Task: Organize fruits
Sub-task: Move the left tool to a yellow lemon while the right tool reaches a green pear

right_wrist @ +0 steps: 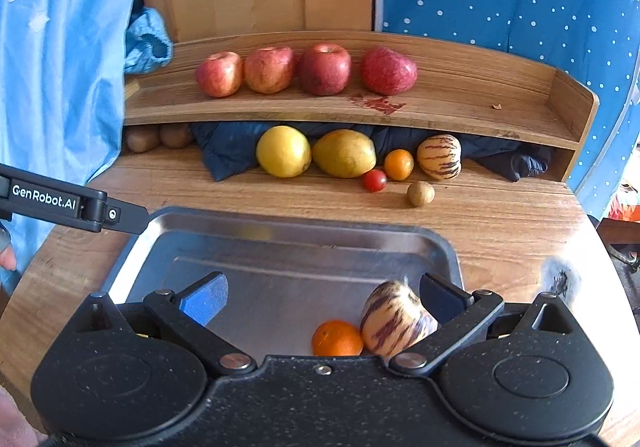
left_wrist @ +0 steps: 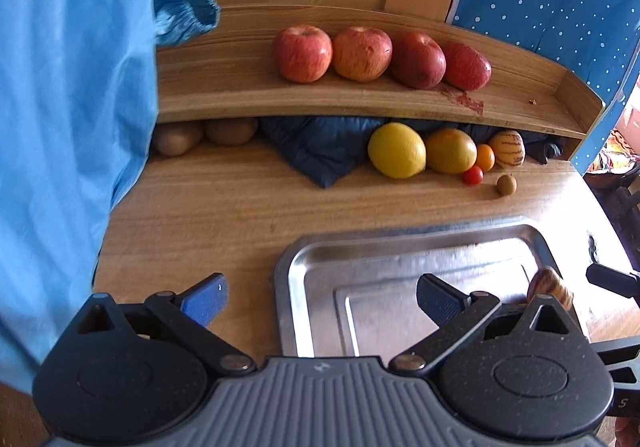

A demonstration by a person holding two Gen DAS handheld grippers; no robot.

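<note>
From the left wrist, the left gripper [left_wrist: 322,301] hangs with fingers apart and empty over the near edge of the metal tray [left_wrist: 400,243]. Four apples [left_wrist: 382,57] line the shelf [left_wrist: 280,103]; below sit a lemon [left_wrist: 396,151] and smaller fruit.

From the right wrist, the right gripper [right_wrist: 324,301] is spread wide, gripping nothing. A striped melon [right_wrist: 396,321] and an orange [right_wrist: 337,338] lie in the tray (apparently still to be sorted), so the work looks mostly done.

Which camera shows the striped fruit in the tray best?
The right wrist view: the striped fruit lies nearly whole in the metal tray. The left wrist view shows only its top behind the hand-held gripper.
</note>
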